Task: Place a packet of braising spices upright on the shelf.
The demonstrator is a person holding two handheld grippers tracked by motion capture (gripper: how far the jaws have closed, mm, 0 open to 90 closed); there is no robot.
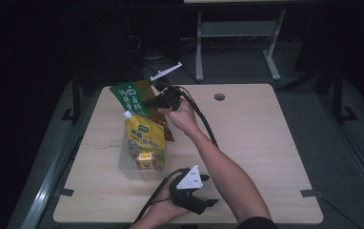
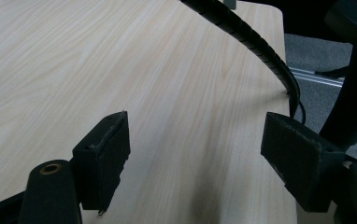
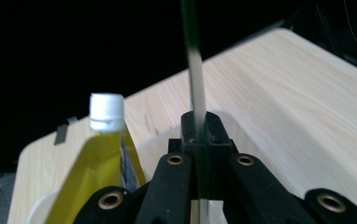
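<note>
So the right gripper [image 1: 157, 101] has its jaws clamped on the edge of the green packet [image 1: 133, 98], and from the right gripper view you can see that edge [image 3: 196, 70] running straight up between the pinched pads. The packet hangs tilted above the far end of the clear bin [image 1: 139, 160], leaning out past the bin's far rim toward the back of the table [image 1: 256, 138].

In the bin there's already a yellow pouch [image 1: 143, 135] with a white cap [image 3: 106, 111] standing near upright, and a small yellow box [image 1: 146, 160] at the bin's near end. Something red sits just right of the pouch, can't tell what.

The left gripper [image 1: 204, 200] rests well clear of the bin, near the table's front edge, jaws wide apart with nothing between them, just bare wood [image 2: 190, 121].

My read: this is the packing step, packet gripped and in the air but not in yet. Next move probably needs the packet brought down behind or beside the pouch without knocking it over, and the grip shouldn't let go until the packet is propped by the bin wall. The bin looks light, so the free left gripper might need to steady it.
</note>
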